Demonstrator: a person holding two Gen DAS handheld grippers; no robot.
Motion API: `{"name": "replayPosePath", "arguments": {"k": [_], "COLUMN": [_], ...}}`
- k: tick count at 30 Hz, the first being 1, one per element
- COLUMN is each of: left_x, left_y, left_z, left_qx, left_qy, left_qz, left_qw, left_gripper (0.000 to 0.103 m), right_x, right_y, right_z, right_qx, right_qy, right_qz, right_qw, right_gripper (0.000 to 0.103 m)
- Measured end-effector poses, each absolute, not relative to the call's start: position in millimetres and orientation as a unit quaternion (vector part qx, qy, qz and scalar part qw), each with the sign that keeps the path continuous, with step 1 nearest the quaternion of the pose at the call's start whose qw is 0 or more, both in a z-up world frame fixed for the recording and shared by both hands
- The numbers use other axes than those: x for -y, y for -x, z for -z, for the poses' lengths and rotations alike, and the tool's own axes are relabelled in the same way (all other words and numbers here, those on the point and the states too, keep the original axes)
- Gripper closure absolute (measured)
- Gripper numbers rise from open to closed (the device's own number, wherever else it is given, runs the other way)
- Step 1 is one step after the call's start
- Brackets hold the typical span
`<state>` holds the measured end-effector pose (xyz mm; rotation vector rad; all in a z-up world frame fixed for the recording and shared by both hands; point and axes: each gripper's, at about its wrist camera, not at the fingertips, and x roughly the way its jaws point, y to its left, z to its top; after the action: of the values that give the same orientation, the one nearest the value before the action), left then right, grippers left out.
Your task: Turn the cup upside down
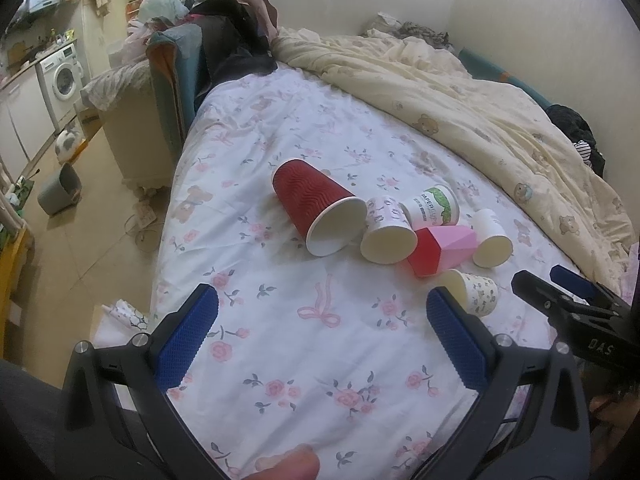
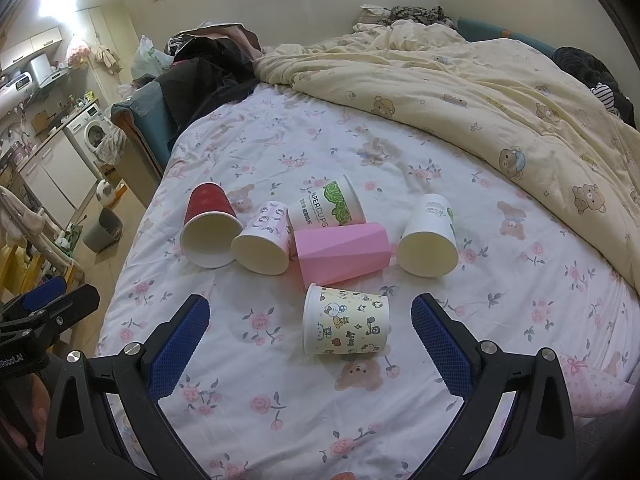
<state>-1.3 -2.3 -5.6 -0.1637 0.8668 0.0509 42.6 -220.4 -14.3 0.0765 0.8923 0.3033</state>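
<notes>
Several cups lie on their sides on the floral bedsheet (image 2: 280, 400). A red ribbed cup (image 1: 318, 210) (image 2: 209, 224) lies at the left. Beside it are a small patterned cup (image 1: 387, 229) (image 2: 264, 242), a green-leaf paper cup (image 2: 326, 204), a pink faceted cup (image 2: 342, 252) and a white cup (image 2: 429, 236). A cartoon-print cup (image 2: 346, 325) (image 1: 476, 292) lies nearest, between my right gripper's open jaws, untouched. My left gripper (image 1: 320, 324) is open and empty, short of the red cup. My right gripper (image 2: 310, 330) is open.
A cream bear-print duvet (image 2: 500, 104) is bunched over the back right of the bed. Dark clothes (image 2: 208, 68) pile at the headboard end. The bed's left edge drops to the floor, where a grey bin (image 1: 60, 192) and a washing machine (image 1: 60, 76) stand.
</notes>
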Motion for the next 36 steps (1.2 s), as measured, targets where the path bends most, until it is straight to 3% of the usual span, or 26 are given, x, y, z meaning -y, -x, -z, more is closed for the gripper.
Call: {"name": "replayPosePath", "arguments": {"k": [20, 36], "left_x": [4, -31], "left_y": [-5, -101], "left_z": [-2, 1], "left_qx": [-0.438, -0.518], "left_qy": [0.082, 0.117], "left_qz": [-0.014, -0.059], "left_qw": [0.895, 0.845], "left_gripper": [0.000, 0.001], "right_x": [223, 242], "right_y": [-52, -132], "right_z": [11, 9], "right_qx": [-0.427, -0.444], "right_qy": [-0.027, -0.043], "right_qz": [-0.136, -0.103], "right_qw": [0.893, 0.889], "right_gripper": [0.000, 0.000]}}
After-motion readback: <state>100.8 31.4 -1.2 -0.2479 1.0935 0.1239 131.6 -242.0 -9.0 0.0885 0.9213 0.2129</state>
